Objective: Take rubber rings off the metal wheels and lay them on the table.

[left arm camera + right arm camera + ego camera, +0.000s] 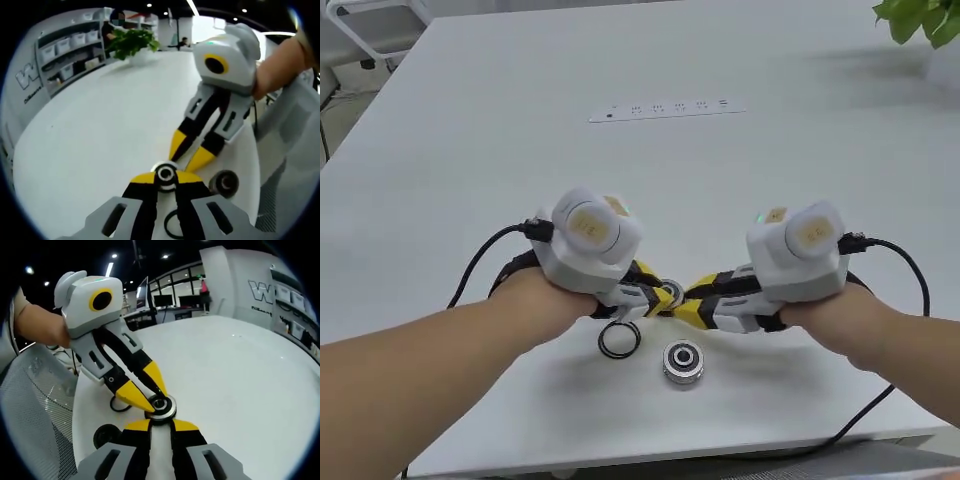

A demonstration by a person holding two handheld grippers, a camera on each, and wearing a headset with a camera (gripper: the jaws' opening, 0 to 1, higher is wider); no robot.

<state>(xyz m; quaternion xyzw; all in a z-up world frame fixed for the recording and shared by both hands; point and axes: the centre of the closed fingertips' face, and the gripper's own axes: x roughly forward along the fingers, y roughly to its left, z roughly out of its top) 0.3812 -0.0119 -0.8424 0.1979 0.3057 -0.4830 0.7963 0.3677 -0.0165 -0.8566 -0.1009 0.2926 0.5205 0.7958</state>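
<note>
A small metal wheel (667, 296) is held just above the white table (740, 170), between both grippers. From the left, my left gripper (655, 297) is shut on it; the wheel (165, 174) sits between its yellow tips. My right gripper (682, 303) comes in from the right, its tips closed against the wheel's (161, 407) dark rim. A loose black rubber ring (619, 339) lies on the table below the grippers. Beside it a second metal wheel (683, 361) lies flat, with a dark band around it.
A white power strip (667, 108) lies mid-table at the back. A potted plant (920, 18) stands at the far right corner. Black cables (480, 265) trail from both grippers. The table's front edge (670, 452) is close behind the second wheel.
</note>
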